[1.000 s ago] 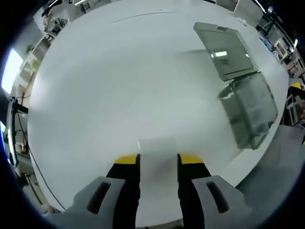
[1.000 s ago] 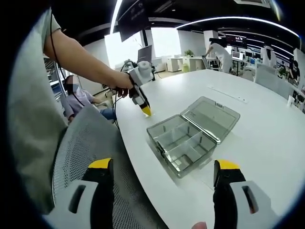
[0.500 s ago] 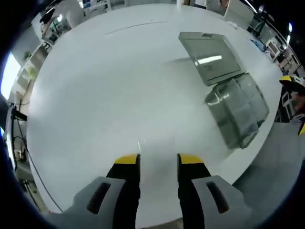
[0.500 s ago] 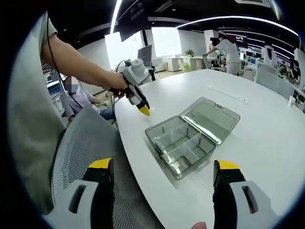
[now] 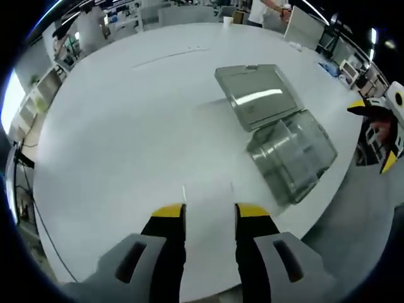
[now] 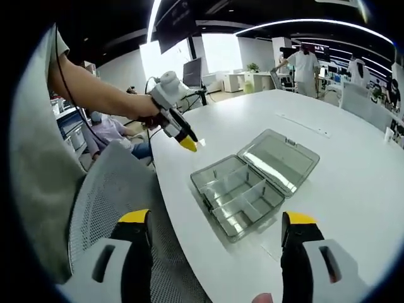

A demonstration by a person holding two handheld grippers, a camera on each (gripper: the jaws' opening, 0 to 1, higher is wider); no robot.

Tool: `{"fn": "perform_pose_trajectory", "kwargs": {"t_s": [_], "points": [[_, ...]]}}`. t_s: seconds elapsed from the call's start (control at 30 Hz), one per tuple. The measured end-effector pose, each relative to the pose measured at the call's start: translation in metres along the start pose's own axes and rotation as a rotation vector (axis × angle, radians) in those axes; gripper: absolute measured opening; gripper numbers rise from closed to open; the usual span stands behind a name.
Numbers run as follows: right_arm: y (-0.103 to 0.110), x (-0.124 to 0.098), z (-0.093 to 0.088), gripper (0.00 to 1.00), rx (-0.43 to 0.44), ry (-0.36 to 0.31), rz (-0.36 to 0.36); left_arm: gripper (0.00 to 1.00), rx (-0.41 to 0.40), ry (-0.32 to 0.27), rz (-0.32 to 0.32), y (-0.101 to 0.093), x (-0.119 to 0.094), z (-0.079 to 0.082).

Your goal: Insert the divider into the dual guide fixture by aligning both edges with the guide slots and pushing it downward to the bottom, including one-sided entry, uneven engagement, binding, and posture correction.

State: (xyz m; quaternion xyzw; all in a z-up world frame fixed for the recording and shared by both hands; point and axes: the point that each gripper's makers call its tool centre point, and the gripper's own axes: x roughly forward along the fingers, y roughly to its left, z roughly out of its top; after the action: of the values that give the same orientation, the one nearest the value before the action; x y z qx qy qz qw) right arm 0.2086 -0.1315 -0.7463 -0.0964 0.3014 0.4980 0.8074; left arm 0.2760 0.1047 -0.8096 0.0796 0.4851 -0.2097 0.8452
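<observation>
The left gripper (image 5: pixel 207 211) pinches a flat clear divider (image 5: pixel 207 197) pointing forward, beside the open box (image 6: pixel 252 183); right gripper (image 6: pixel 216 230) fingers gape.

Left gripper (image 5: pixel 207 211) narrow, right gripper (image 6: pixel 214 221) wide

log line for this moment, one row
left gripper: shut on clear divider | right gripper: open | box: lid open, on table

We can read no text, label, brand, number or sign in either view: the clear plastic box (image 6: pixel 252 183) and the white table (image 5: pixel 139 120) carry no legible marking, and the background is too small and blurred to read.
</observation>
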Motion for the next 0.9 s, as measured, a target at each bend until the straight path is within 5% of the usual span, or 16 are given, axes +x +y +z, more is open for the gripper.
{"fn": "perform_pose_trajectory", "kwargs": {"t_s": [0.9], "points": [[-0.016, 0.024, 0.051, 0.78, 0.011, -0.016, 0.039, 0.28, 0.116, -0.274, -0.076, -0.059, -0.05, 0.051]]}}
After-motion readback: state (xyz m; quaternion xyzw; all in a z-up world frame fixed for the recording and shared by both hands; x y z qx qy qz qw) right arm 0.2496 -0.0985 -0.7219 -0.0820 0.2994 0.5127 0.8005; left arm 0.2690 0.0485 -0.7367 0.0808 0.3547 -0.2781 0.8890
